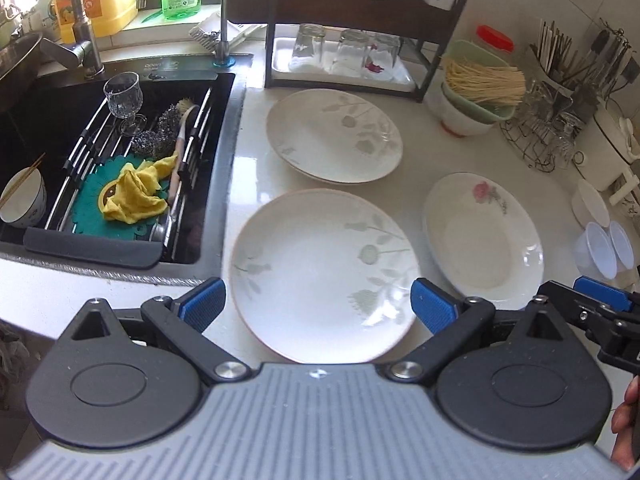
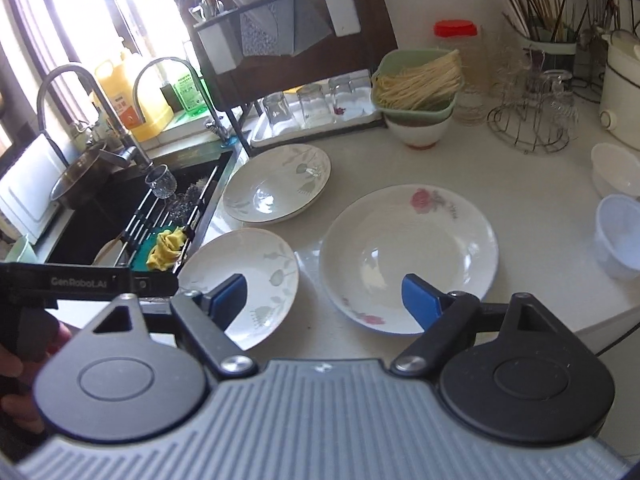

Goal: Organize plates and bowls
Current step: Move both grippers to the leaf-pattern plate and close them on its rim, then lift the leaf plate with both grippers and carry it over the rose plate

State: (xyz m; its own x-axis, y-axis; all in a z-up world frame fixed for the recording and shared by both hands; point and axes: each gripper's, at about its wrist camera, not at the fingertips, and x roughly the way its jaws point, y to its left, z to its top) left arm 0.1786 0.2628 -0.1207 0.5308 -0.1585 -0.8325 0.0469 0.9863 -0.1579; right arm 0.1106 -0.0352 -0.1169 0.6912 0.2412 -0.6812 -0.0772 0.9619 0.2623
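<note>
Your left gripper (image 1: 316, 304) hangs with jaws wide over the near leaf-patterned plate (image 1: 324, 272), nothing between the pads. Your right gripper (image 2: 324, 300) is also spread wide and empty, above the gap between that plate and the rose-patterned plate (image 2: 412, 256). All three lie on the white counter (image 2: 520, 200), apart. Farther back sits a second leaf-patterned plate (image 1: 334, 134), beside the sink (image 1: 120, 256), below the dark rack (image 1: 348, 12) with upturned glasses (image 1: 348, 50).
</note>
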